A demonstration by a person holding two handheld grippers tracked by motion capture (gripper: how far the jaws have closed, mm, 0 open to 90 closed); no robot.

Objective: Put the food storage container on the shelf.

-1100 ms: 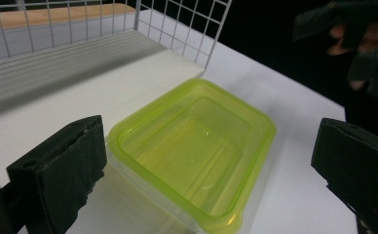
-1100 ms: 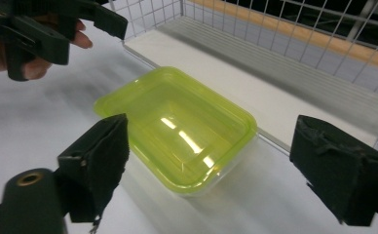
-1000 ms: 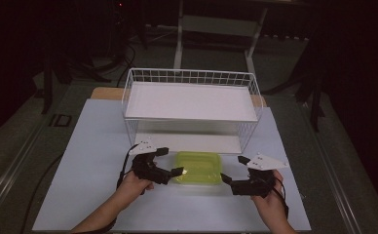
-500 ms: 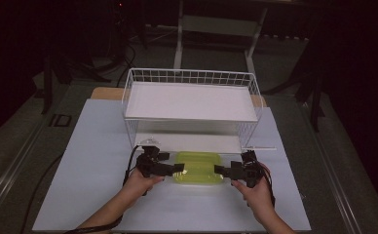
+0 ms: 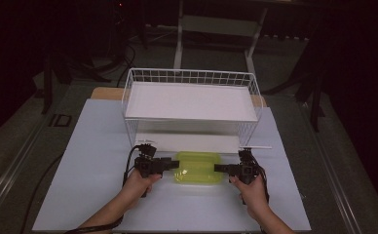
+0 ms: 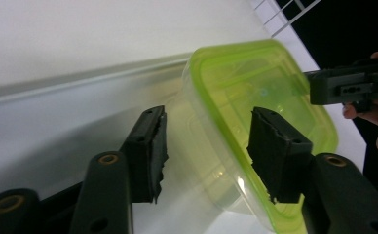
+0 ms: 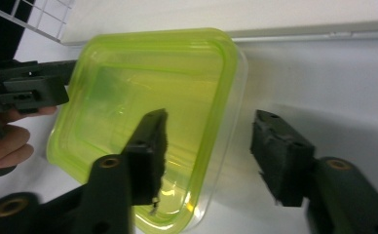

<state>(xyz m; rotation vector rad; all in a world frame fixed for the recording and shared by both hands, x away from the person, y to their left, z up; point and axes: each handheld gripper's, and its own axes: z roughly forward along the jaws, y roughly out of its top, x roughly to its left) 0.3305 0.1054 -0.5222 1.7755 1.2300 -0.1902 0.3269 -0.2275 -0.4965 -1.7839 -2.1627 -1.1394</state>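
Note:
A clear plastic container with a yellow-green lid point(image 5: 198, 167) lies on the white table top, just in front of the wire basket. My left gripper point(image 5: 176, 164) is at its left end and stands open. In the left gripper view the jaws straddle the container's point(image 6: 245, 83) near corner: one finger point(image 6: 274, 146) lies over the lid, the other is outside the wall. My right gripper point(image 5: 217, 168) is at the right end, also open. In the right gripper view one finger point(image 7: 148, 141) sits over the lid point(image 7: 143, 92), the other beside the container.
A white wire basket point(image 5: 192, 78) with a white board across it stands behind the container, close to both grippers. A thin white rod point(image 5: 257, 146) lies at the basket's front right foot. The white table top point(image 5: 89, 161) extends left, right and toward the person.
Both grippers have closed in on the container from its two sides. The right one moved left and turned level; each now has its jaws around an end of the container.

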